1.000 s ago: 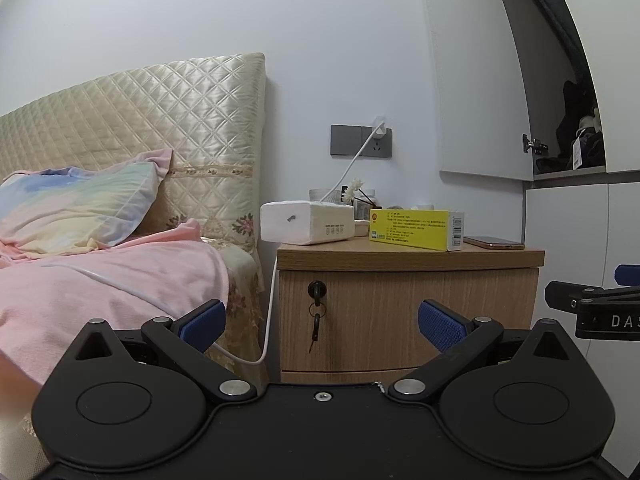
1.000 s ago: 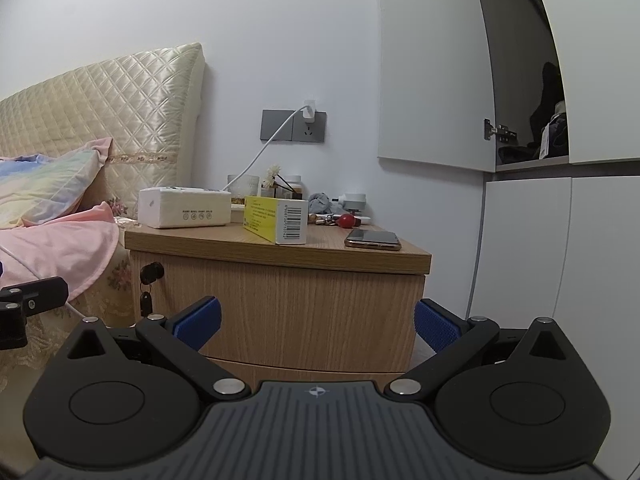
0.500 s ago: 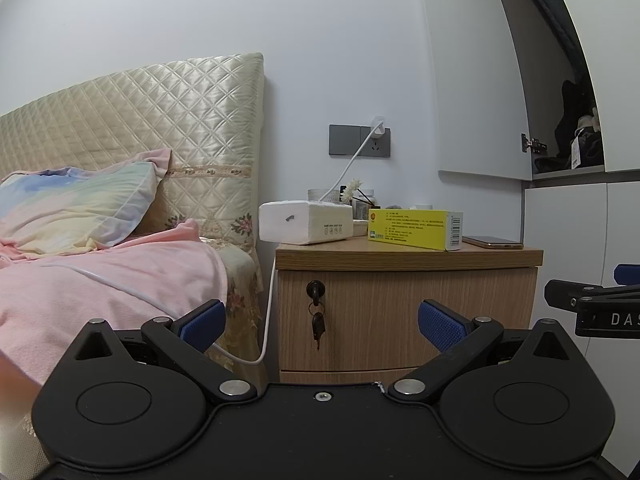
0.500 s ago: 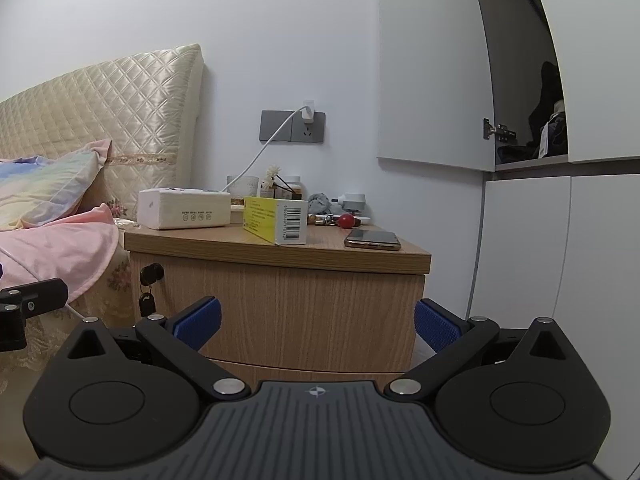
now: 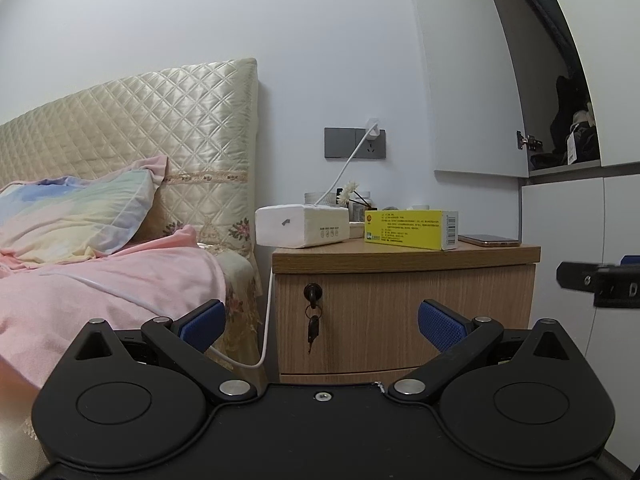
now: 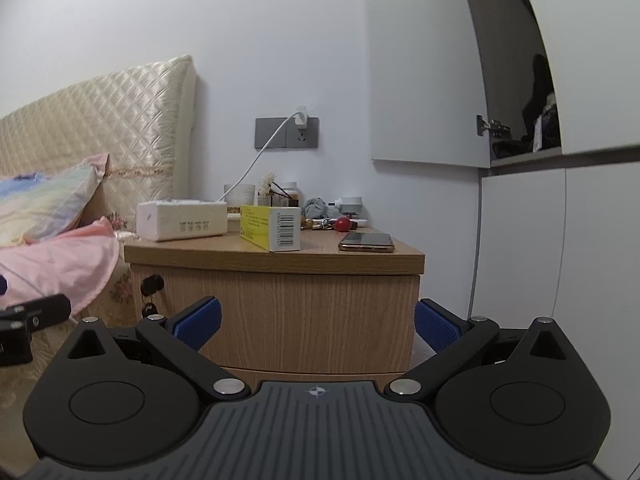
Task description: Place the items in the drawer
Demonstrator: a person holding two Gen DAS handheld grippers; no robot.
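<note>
A wooden nightstand (image 5: 404, 312) (image 6: 280, 312) stands by the bed, its drawer front shut, with a key (image 5: 313, 328) hanging in the lock. On top lie a yellow box (image 5: 408, 234) (image 6: 272, 229), a white tissue pack (image 5: 302, 231) (image 6: 182, 225) and a phone (image 5: 489, 240) (image 6: 366, 242). My left gripper (image 5: 320, 326) is open and empty, level with the drawer front and well short of it. My right gripper (image 6: 316, 324) is open and empty, facing the nightstand's right part.
A bed with a pink blanket (image 5: 104, 280) and pillow (image 5: 72, 216) lies left. A white charging cable (image 5: 268, 320) hangs by the nightstand. Small clutter and a red ball (image 6: 343, 223) sit at the back of the top. White wardrobe (image 6: 560, 260) stands right, one upper door ajar.
Both views have drifted very slightly; the key sways a little. Both grippers stay open and empty.
</note>
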